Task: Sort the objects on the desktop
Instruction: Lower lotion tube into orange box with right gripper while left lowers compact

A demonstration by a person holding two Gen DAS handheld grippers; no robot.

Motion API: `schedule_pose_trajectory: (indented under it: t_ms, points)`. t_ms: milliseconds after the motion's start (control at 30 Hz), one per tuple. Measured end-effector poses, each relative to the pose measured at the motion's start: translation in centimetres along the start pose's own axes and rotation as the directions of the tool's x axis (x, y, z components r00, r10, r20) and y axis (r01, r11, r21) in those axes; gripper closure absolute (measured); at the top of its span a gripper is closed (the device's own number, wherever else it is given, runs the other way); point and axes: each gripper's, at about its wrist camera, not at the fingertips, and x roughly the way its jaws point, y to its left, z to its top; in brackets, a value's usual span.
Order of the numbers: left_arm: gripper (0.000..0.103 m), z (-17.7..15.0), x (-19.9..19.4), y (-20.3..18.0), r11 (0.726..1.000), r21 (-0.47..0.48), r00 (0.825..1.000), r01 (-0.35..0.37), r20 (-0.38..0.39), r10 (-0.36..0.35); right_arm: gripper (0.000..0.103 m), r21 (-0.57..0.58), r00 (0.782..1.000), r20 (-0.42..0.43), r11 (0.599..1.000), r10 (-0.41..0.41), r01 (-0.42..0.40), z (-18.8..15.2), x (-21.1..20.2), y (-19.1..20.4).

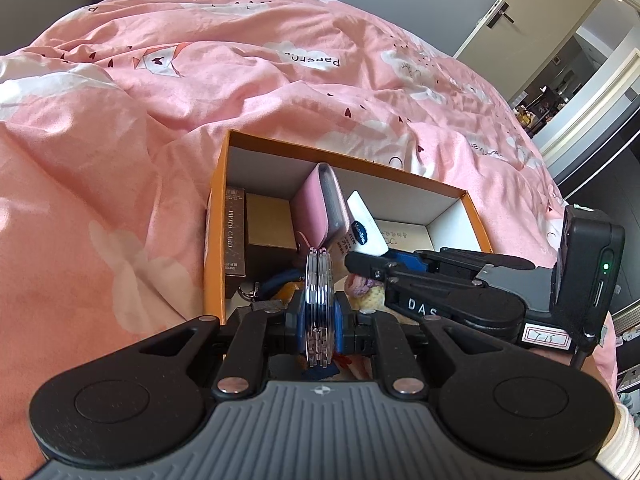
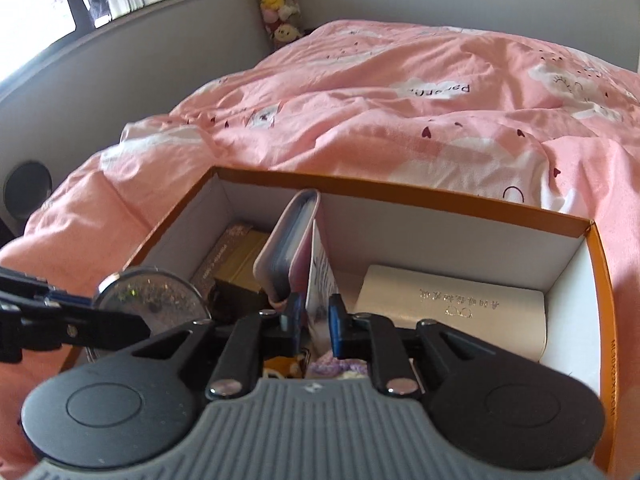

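While the left gripper (image 1: 319,312) hangs over the near edge of the orange box (image 1: 212,240), its blue pads are closed edge-on upon a clear round disc (image 1: 319,296), which appears layered and stands upright between them. Left view: the box sits on a pink quilt (image 1: 120,140); its left end holds a brown carton marked PHOTO CARD (image 1: 234,236) and a gold carton (image 1: 268,220), with a pink case (image 1: 320,208) leaning near the middle and a white Vaseline tube (image 1: 366,224) beside it. The right gripper (image 1: 360,262) reaches in from the right side. Right view: the right gripper (image 2: 314,316) has its jaws narrowly parted around a thin printed card (image 2: 320,276) standing on edge; contact appears firm, though the pad faces are partly hidden. The disc (image 2: 154,300) shows face-on at the left, glittered inside. A white booklet (image 2: 452,312) lies flat at the box's right end (image 2: 592,280). Knitted items lie low at the near edge, not clearly identifiable. Judgement: sorting is well advanced, most items already boxed; disc and card remain to be placed and released.
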Motion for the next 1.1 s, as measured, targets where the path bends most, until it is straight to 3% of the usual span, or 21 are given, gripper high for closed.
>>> schedule_pose_trajectory:
  t_ms: [133, 233, 333, 567, 867, 1100]
  points:
    - [0.088, -0.1, -0.1, 0.0, 1.0, 0.001, 1.0, -0.001, -0.001, 0.001, 0.075, -0.079, 0.994, -0.109, 0.997, -0.014, 0.006, -0.1, 1.2, 0.4]
    - [0.088, 0.0, -0.1, 0.0, 1.0, 0.0, 1.0, 0.002, 0.0, -0.002, 0.087, -0.12, 0.99, -0.131, 0.992, -0.048, 0.032, 0.2, 1.8, 0.6]
    - [0.088, 0.0, -0.1, 0.1, 1.0, -0.003, 1.0, 0.003, 0.0, -0.003, 0.088, -0.087, 0.987, -0.159, 0.996, -0.03, 0.017, 0.7, 2.5, 0.1]
    - [0.088, 0.1, 0.2, 0.2, 1.0, -0.002, 1.0, -0.001, -0.004, 0.001, 0.089, 0.007, 0.99, -0.139, 1.0, -0.01, 0.011, 1.8, 3.6, -0.8]
    - [0.088, 0.6, 0.3, -0.3, 1.0, 0.002, 1.0, 0.012, 0.01, -0.012, 0.088, 0.007, 0.993, -0.117, 1.0, -0.026, 0.027, 2.3, 4.2, -0.8]
    - [0.088, 1.2, 0.1, -0.8, 0.999, 0.023, 0.999, -0.036, 0.008, 0.036, 0.085, 0.013, 0.998, -0.062, 1.0, -0.024, 0.025, 1.0, 0.8, -1.0]
